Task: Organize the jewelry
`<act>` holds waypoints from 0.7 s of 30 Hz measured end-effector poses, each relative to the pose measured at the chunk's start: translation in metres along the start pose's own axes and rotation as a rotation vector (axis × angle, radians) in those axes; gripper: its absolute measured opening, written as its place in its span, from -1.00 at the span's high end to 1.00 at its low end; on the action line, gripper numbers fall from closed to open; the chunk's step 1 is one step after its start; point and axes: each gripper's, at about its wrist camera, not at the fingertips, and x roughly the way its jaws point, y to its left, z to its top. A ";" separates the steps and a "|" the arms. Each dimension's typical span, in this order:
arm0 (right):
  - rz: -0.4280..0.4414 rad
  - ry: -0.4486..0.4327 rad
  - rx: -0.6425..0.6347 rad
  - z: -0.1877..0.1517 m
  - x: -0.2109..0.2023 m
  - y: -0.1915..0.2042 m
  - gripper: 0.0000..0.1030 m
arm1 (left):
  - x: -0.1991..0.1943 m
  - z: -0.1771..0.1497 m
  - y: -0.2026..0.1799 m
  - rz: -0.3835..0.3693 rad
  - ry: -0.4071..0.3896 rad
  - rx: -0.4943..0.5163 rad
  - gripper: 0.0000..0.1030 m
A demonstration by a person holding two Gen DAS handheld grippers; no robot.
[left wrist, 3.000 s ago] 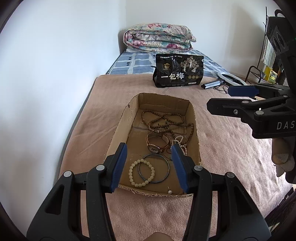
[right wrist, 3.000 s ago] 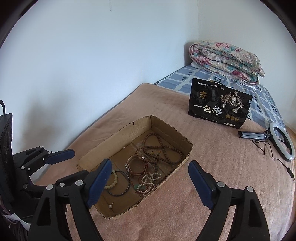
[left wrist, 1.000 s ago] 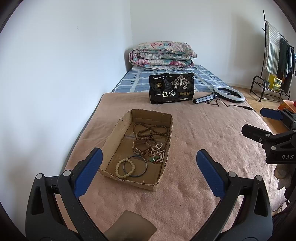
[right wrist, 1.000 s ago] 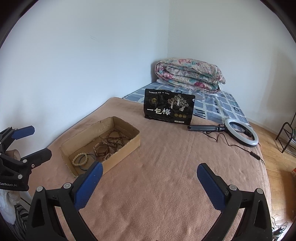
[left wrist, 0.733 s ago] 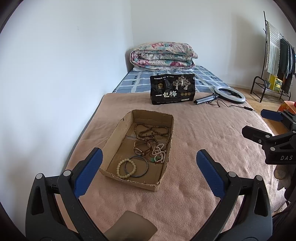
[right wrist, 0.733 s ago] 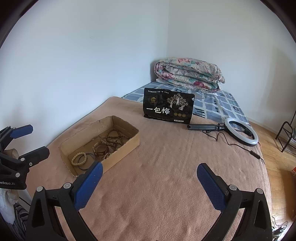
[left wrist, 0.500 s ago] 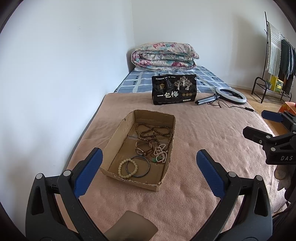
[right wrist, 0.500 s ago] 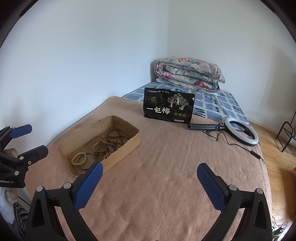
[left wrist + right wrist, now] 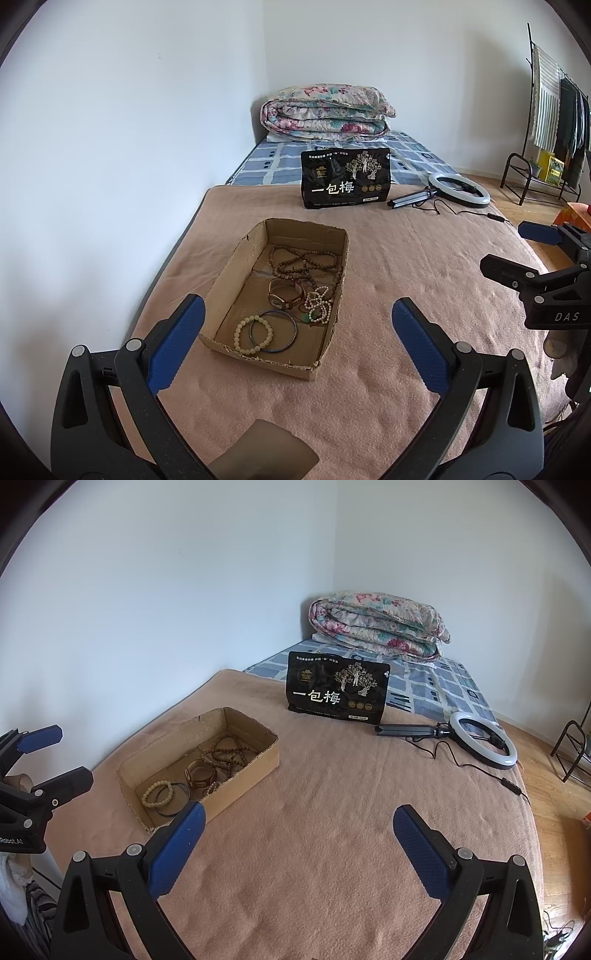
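Left wrist view: the cardboard box (image 9: 334, 254) lies on the pink blanket (image 9: 406, 266), its long axis running away from the camera toward the black pouch (image 9: 345, 177), the near end tilted slightly left. Inside, a cream bead bracelet (image 9: 246, 334) and a dark bangle (image 9: 275, 332) lie overlapping at the near end, a watch (image 9: 284, 297) and a small pale bead string (image 9: 318, 302) sit mid-box, and a long brown bead strand (image 9: 303, 260) is coiled at the far end.

The left gripper (image 9: 295, 332) hangs above the near end of the box with its blue pads spread wide, gripping nothing. The right gripper (image 9: 299, 834), well to the right over bare blanket, is likewise spread wide and empty.

Beyond the pouch, which stands upright, a ring light (image 9: 482, 744) lies flat with its cable trailing. A folded floral quilt (image 9: 327, 112) rests on a blue checked sheet (image 9: 266, 166) in the white-walled corner; a clothes rack (image 9: 554, 122) stands over wooden floor at right.
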 end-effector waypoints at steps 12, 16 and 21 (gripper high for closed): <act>0.000 0.004 -0.002 -0.002 0.001 0.001 -0.99 | 0.000 0.000 0.002 0.005 0.000 0.002 -0.99; 0.002 0.005 -0.002 -0.002 0.001 0.001 -0.99 | 0.000 0.000 0.002 0.002 0.005 0.002 -0.99; 0.005 0.007 -0.004 -0.004 0.001 0.000 -0.99 | -0.001 -0.001 0.002 0.003 0.012 0.005 -0.99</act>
